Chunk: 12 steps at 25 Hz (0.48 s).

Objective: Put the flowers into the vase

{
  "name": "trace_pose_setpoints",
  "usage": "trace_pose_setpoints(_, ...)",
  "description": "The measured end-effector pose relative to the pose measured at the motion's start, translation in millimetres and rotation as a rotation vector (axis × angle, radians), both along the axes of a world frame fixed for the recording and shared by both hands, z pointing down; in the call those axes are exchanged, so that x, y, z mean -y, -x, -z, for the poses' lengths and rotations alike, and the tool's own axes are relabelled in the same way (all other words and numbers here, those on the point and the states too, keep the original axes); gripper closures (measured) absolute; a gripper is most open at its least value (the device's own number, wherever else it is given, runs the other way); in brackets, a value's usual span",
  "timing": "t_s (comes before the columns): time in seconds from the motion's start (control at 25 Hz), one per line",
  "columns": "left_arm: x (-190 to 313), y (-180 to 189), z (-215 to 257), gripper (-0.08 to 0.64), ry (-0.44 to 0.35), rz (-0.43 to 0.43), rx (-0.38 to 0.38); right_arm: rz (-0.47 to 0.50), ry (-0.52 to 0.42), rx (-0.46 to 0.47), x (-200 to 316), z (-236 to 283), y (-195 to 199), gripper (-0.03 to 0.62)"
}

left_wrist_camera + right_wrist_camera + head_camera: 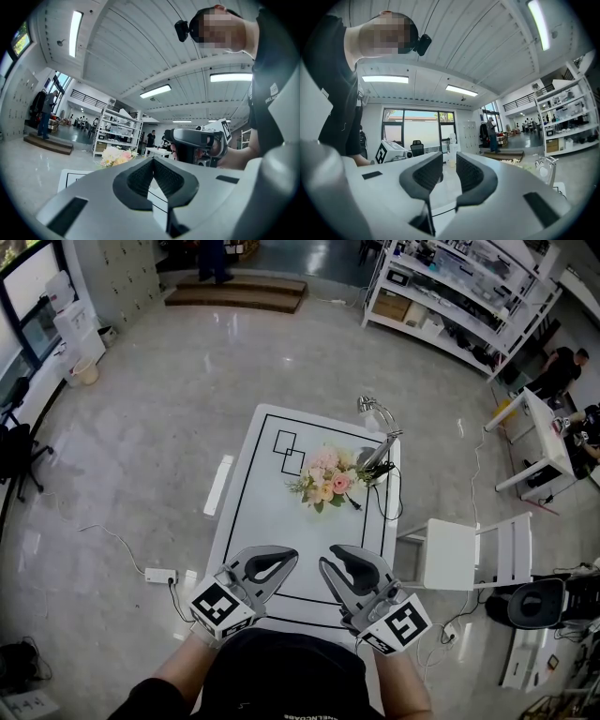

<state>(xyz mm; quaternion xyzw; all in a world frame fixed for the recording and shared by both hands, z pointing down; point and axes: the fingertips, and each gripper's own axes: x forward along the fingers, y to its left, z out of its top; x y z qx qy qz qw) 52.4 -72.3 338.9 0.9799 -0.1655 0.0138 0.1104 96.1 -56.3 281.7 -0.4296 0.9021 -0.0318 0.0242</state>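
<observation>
On table [262,521] far end: flowers [325,480], cable [395,491] beside | chair [461,554] alongside right

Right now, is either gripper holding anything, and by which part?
Nothing is held. The left gripper is shut and empty; the right gripper is slightly open and empty. The flower bouquet lies apart on the table.

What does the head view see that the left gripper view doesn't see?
Only the head view shows the white chair and the power strip. Only the left gripper view shows the ceiling lights overhead. Both show the flowers on the white table and the right gripper.
</observation>
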Motion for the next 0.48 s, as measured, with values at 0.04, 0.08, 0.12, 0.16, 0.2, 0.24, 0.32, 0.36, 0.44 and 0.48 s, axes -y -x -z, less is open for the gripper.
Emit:
trace_pose_setpoints(0.04, -0.1, -0.1, 0.8, 0.554, -0.001, -0.001, -0.002, 0.002, -0.001, -0.001, -0.2, 0.0, 0.6, 0.495)
trace_pose_setpoints(0.08, -0.1, -0.1, 1.6, 0.554, -0.001, -0.001, -0.004, 0.003, -0.001, -0.001, -0.5, 0.2, 1.1, 0.495)
trace_pose_setpoints(0.12, 0.0, -0.1, 2.1, 0.554, -0.001, -0.001, -0.004, 0.003, 0.000, 0.000, -0.7, 0.2, 1.4, 0.495)
trace_pose_setpoints(0.16, -0.1, 0.0, 2.3, 0.554, -0.001, 0.000, -0.002, 0.004, 0.001, 0.000, -0.9, 0.1, 1.6, 0.495)
trace_pose_setpoints(0.2, -0.3, 0.0, 1.9, 0.554, 0.000, 0.001, 0.001, 0.003, 0.002, 0.000, -1.2, -0.4, 1.5, 0.495)
trace_pose_setpoints(0.24, -0.9, -0.1, 1.1, 0.554, 0.001, 0.001, 0.003, 0.003, 0.004, -0.001, -1.6, -1.1, 1.1, 0.495)
trace_pose_setpoints(0.32, -2.4, -0.8, -0.4, 0.554, 0.003, 0.001, 0.005, 0.001, 0.007, -0.001, -2.5, -2.7, -0.2, 0.495)
trace_pose_setpoints(0.36, -3.2, -1.2, -1.0, 0.554, 0.003, 0.001, 0.005, 0.000, 0.008, 0.000, -2.8, -3.2, -0.9, 0.495)
trace_pose_setpoints(0.44, -4.3, -1.9, -1.9, 0.554, 0.004, 0.000, 0.006, -0.001, 0.009, 0.002, -3.1, -3.7, -2.2, 0.495)
trace_pose_setpoints(0.48, -4.8, -2.3, -2.2, 0.554, 0.004, -0.001, 0.007, -0.002, 0.010, 0.003, -3.2, -3.9, -2.8, 0.495)
